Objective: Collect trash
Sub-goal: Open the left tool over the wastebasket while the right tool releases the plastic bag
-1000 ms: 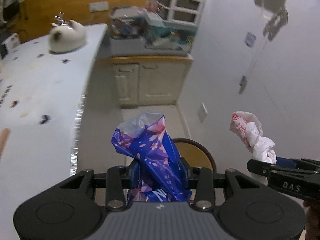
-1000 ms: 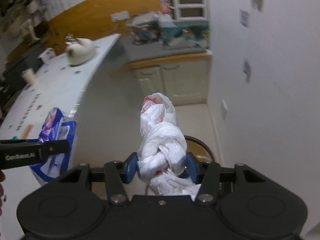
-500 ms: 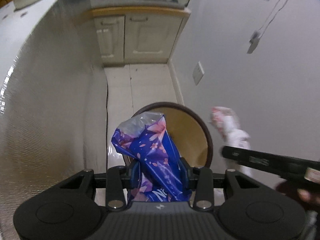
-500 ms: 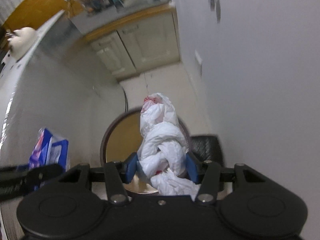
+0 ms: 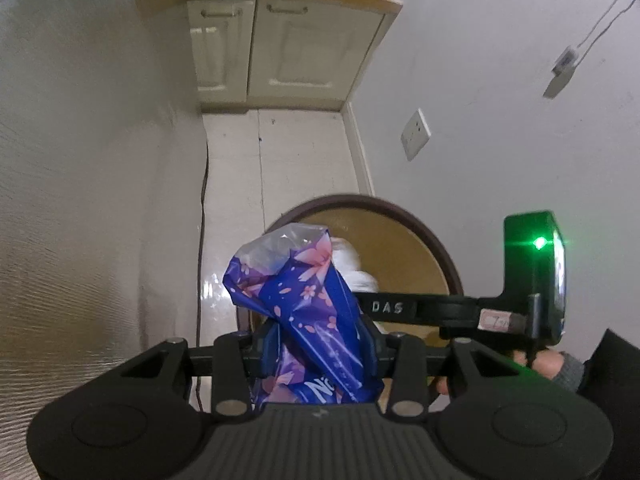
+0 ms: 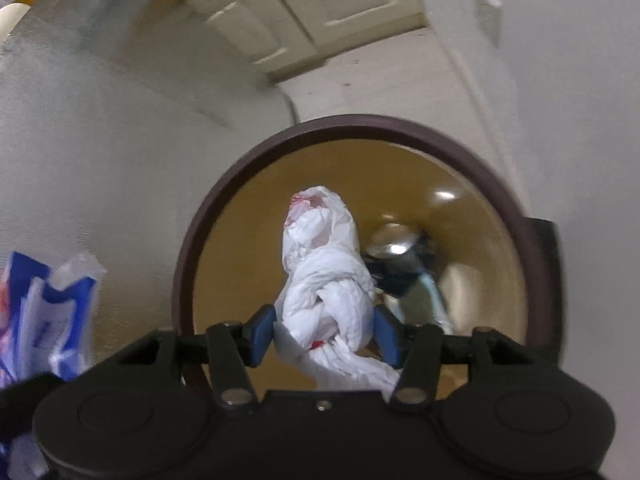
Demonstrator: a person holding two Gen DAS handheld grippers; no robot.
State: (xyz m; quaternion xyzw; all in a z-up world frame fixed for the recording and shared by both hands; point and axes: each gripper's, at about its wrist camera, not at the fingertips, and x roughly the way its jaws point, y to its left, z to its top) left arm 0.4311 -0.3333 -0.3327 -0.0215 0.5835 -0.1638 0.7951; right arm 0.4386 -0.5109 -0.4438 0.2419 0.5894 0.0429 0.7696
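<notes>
My right gripper (image 6: 324,330) hangs over the open bin (image 6: 192,264), jaws opening; the knotted white bag (image 6: 324,276) sits loosely between the pads, above the bin's mouth. My left gripper (image 5: 316,350) is clamped on the blue wrapper (image 5: 308,312) near the rim. Best practice: release centred, then bring the wrapper over.

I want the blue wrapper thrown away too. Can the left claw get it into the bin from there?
Probably yes. The left claw grips the blue wrapper just before the open bin, though the right claw's arm crosses the opening.
</notes>
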